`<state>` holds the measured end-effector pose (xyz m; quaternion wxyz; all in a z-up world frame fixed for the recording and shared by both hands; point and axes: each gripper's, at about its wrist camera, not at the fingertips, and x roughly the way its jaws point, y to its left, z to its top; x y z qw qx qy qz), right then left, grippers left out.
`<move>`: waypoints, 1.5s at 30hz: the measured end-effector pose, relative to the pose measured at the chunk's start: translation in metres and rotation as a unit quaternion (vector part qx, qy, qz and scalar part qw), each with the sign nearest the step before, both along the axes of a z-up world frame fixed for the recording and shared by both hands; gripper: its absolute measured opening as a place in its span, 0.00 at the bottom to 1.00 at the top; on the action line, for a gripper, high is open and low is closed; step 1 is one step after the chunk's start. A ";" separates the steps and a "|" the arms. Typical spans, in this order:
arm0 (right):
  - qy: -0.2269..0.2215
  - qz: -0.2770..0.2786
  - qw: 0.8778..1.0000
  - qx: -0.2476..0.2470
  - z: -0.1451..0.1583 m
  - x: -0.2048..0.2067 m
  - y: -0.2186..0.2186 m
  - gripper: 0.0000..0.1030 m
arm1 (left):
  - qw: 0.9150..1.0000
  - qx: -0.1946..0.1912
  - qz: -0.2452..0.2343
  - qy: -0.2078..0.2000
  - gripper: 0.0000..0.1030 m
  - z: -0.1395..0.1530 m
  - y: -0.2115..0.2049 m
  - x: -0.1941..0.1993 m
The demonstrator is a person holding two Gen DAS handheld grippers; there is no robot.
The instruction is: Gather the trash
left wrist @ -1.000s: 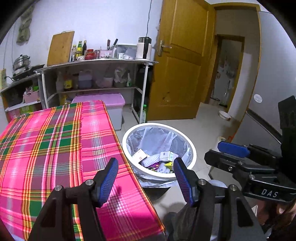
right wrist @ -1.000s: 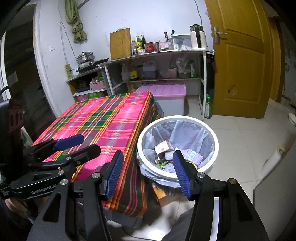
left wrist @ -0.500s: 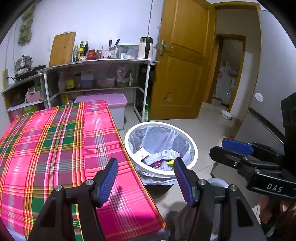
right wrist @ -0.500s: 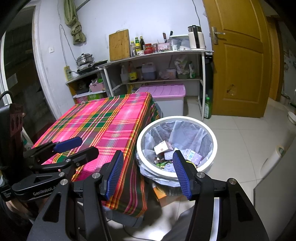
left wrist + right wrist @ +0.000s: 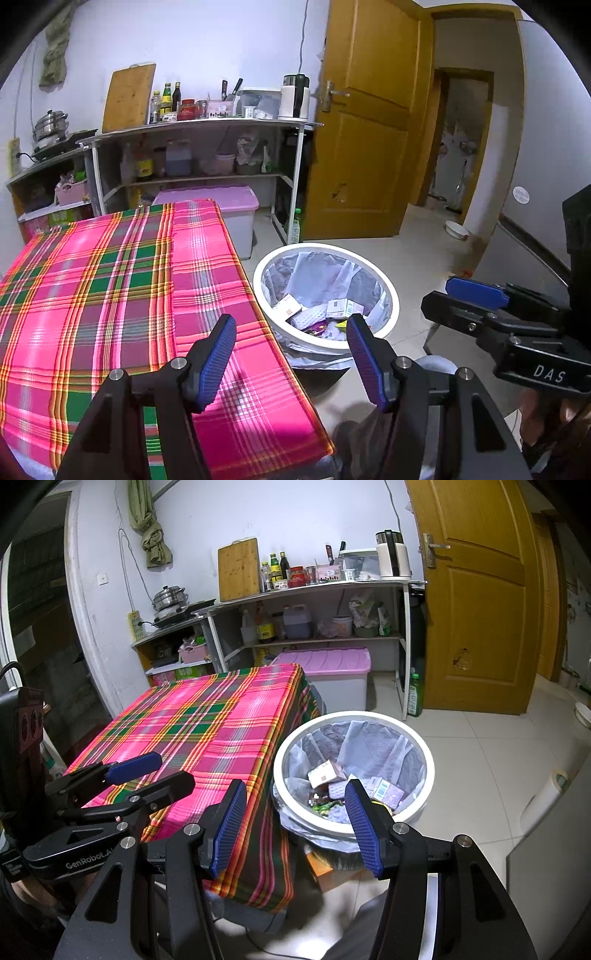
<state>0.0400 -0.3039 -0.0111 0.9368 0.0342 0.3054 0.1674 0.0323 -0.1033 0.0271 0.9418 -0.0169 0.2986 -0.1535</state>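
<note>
Bin: the round white plastic bin with a clear liner bag [image 5: 386, 291] [image 5: 424, 753] stands on the tiled floor just beside the long edge of the counter.
Trash: small cardboard boxes and crumpled wrappers [image 5: 319, 314] [image 5: 343, 782] lie in the bottom of the bin, well below its rim.
Counter: the pink, green and yellow plaid cloth on the counter [image 5: 110, 288] [image 5: 207, 723] shows no litter on any part that is in view.
Left gripper [image 5: 290, 360]: jaws wide apart, nothing between the blue pads, held over the counter's near corner and pointed down toward the bin.
Right gripper [image 5: 295, 825]: jaws apart and empty, held beside the left one and aimed at the bin's near rim.
Progress: judged nearly or fully done; no loose trash shows on counter or floor, though the counter's near end is hidden behind the grippers.
Edges: the cloth's hem hangs close to the bin's rim, so a low sweep could catch it.
Open room: bare pale floor tiles [image 5: 491, 746] lie clear to the right of the bin; the pink-lidded grey storage box [image 5: 332, 664] closes off the far side.
</note>
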 end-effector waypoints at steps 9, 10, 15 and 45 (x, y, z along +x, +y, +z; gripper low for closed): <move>0.002 0.000 1.000 0.001 -0.001 0.000 0.000 0.55 | 1.000 0.005 -0.002 -0.002 0.60 0.001 0.001 0.000; 0.002 0.000 1.000 0.001 -0.002 0.000 0.000 0.55 | 1.000 0.006 -0.002 -0.001 0.60 0.002 0.001 -0.001; 0.005 0.000 1.000 0.001 -0.003 0.000 0.001 0.55 | 1.000 0.006 -0.004 0.004 0.60 0.000 -0.002 0.000; 0.005 0.000 1.000 0.001 -0.002 0.001 0.000 0.55 | 1.000 0.013 0.000 0.004 0.60 -0.003 0.001 0.004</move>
